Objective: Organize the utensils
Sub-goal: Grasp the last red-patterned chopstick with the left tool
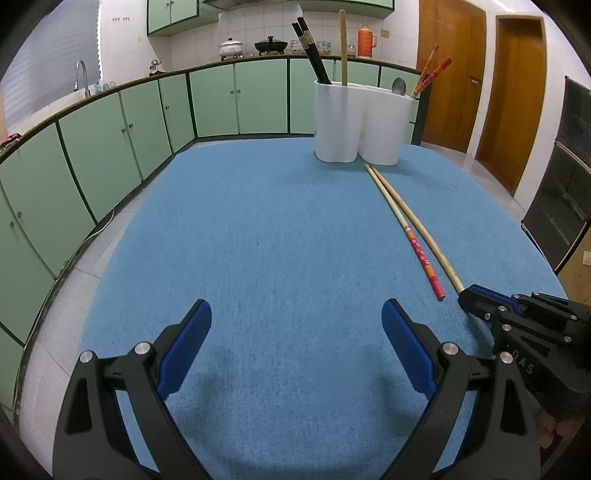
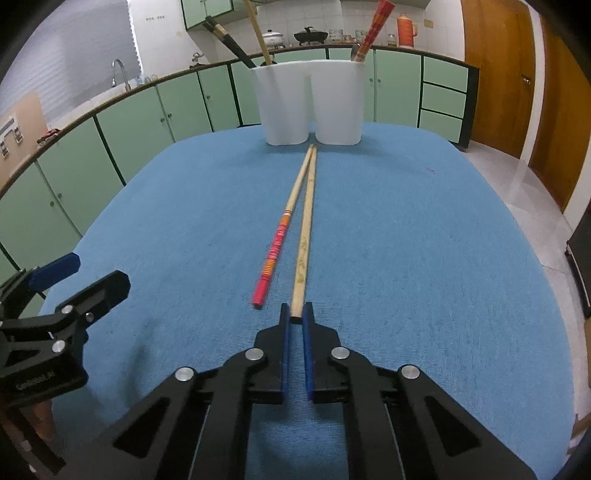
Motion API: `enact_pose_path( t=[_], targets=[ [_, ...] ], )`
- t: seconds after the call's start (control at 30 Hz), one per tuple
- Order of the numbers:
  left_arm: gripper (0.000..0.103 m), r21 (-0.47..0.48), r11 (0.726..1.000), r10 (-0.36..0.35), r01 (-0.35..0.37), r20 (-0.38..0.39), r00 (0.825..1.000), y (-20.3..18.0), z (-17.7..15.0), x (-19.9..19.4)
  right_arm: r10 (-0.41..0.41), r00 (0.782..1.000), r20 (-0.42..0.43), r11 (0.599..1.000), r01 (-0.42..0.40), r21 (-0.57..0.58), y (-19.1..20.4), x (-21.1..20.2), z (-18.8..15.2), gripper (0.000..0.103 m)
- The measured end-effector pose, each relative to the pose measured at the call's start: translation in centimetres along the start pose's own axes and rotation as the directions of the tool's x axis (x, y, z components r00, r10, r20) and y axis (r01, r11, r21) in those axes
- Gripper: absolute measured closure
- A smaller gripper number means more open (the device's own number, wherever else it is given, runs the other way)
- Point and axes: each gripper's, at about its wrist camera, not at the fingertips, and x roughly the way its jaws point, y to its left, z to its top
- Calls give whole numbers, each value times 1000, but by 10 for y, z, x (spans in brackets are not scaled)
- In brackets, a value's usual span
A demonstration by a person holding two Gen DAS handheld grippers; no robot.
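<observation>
While the left gripper (image 1: 295, 332) hangs spread at lower frame, the right gripper (image 2: 295, 314) seemingly pinches the plain chopstick (image 2: 304, 236) (red-patterned chopstick (image 2: 275, 247) just beside), mid-frame below the white holder (image 2: 310, 103).

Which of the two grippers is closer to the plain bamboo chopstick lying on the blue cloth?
Right. The right gripper has its fingers closed around the near end of the plain chopstick. The left gripper hangs open, off to the chopstick's left, touching nothing.

A home kitchen is shown. Green cabinets (image 1: 122, 125) are ranged under a long counter, where a tap (image 1: 80, 75), a covered pot (image 1: 231, 47), a black pan (image 1: 270, 45) and an orange flask (image 1: 366, 41) are set against white wall tiles (image 1: 258, 29).
</observation>
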Motion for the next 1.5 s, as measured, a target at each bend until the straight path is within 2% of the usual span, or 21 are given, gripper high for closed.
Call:
enact_pose_path(
  t=[0.63, 0.83, 1.0, 1.07, 1.1, 1.27, 1.37, 1.43, 1.5],
  targets=[
    [12, 30, 999, -21, 20, 0, 1000, -20, 2, -1, 28, 1000, 5, 998, -28, 64, -18, -3, 0, 97],
    [12, 39, 998, -41, 41, -2, 999, -34, 4, 1, -7, 999, 35, 995, 4, 100, -34, -12, 0, 97],
    [13, 36, 996, -86, 86, -14, 996, -54, 4, 4, -43, 998, 54, 991, 36, 132, -53, -23, -2, 97],
    [17, 40, 994, -101, 102, -21, 995, -64, 4, 7, -50, 997, 58, 988, 41, 149, -62, -26, -4, 97],
    [24, 43, 993, -106, 107, -26, 994, -68, 4, 9, -52, 997, 59, 987, 42, 154, -65, -27, -5, 97],
    [32, 50, 991, -123, 126, -61, 991, -87, 4, 23, -44, 997, 58, 984, 33, 177, -78, -30, -7, 97],
    [42, 49, 991, -121, 125, -77, 990, -94, 3, 29, -33, 998, 58, 982, 22, 186, -82, -30, -8, 97],
    [54, 42, 990, -127, 132, -96, 987, -97, 2, 34, -29, 998, 60, 982, 17, 189, -82, -29, -8, 97],
    [60, 39, 991, -124, 129, -120, 985, -100, 0, 40, -24, 998, 63, 981, 12, 193, -83, -29, -8, 97]
  ],
)
